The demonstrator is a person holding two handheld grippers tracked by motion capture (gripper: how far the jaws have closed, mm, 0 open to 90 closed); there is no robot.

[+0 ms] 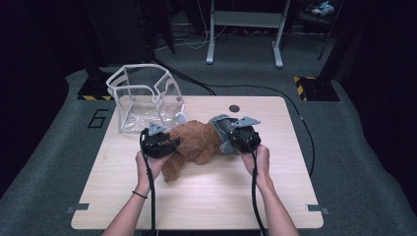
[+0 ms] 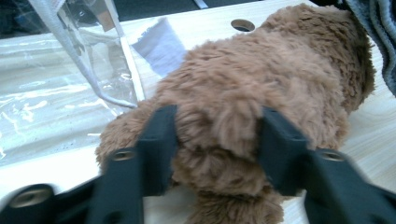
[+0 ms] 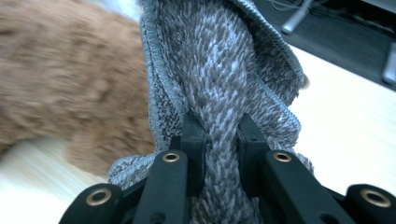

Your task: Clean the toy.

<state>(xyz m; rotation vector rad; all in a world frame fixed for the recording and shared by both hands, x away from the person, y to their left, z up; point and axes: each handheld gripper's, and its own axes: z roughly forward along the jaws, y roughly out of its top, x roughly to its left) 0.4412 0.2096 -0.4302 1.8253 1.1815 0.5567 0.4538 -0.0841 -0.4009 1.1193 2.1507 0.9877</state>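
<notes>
Both forearms are bare, without sleeves. The left hand wears a thin dark band on its wrist. Each hand carries a black gripper: the left gripper and the right gripper both have a grey three-cornered plate on top and a black cable behind. The jaws are matte black bars with round brass-coloured rivets.

Number "6" on the floor mat
</notes>
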